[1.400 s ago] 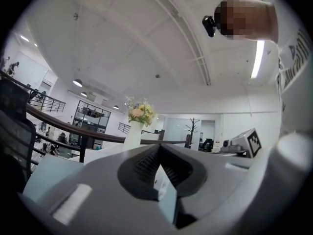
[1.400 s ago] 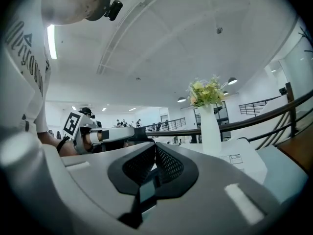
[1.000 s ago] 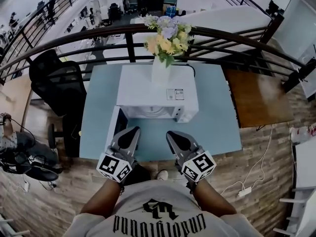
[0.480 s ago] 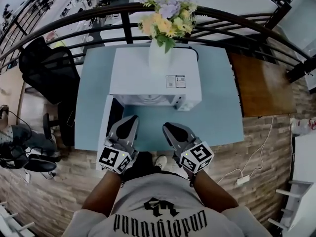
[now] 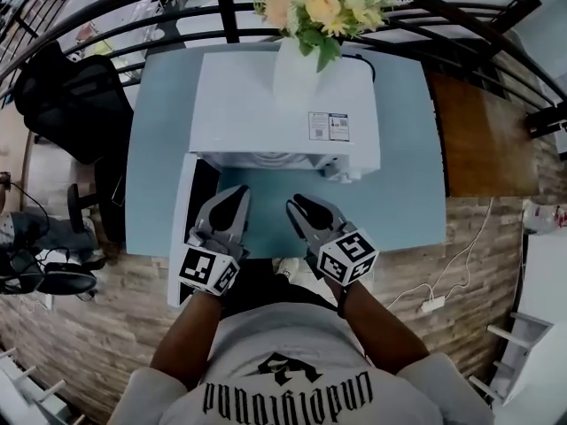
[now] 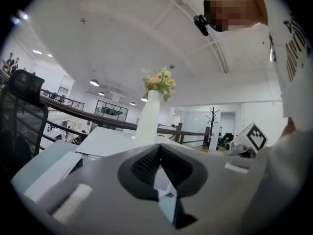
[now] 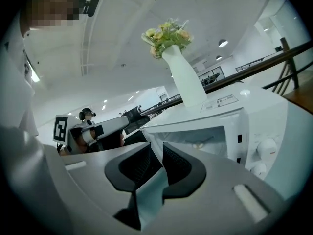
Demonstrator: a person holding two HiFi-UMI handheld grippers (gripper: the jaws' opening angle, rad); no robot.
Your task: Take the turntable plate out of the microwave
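A white microwave (image 5: 283, 104) stands on the light-blue table (image 5: 403, 193), its door (image 5: 181, 228) swung open to the left. The turntable plate (image 5: 273, 159) shows as a pale rim just inside the cavity; it also shows in the right gripper view as the plate (image 7: 199, 144) on the cavity floor. My left gripper (image 5: 235, 193) hovers in front of the opening, shut and empty. My right gripper (image 5: 294, 204) is beside it; its jaws are opening, with nothing between them. In their own views the left gripper (image 6: 159, 148) has its pads together and the right gripper (image 7: 157, 153) shows a narrow gap.
A white vase of flowers (image 5: 297, 69) stands on the microwave's top. A black office chair (image 5: 66, 96) sits to the left, a brown wooden table (image 5: 487, 140) to the right, and a dark railing (image 5: 416, 3) runs behind. A power strip (image 5: 431, 305) lies on the floor.
Both grippers have sunk lower in front of the microwave's opening, and the microwave now looks larger and nearer. The right gripper has rolled and its jaws have parted slightly.
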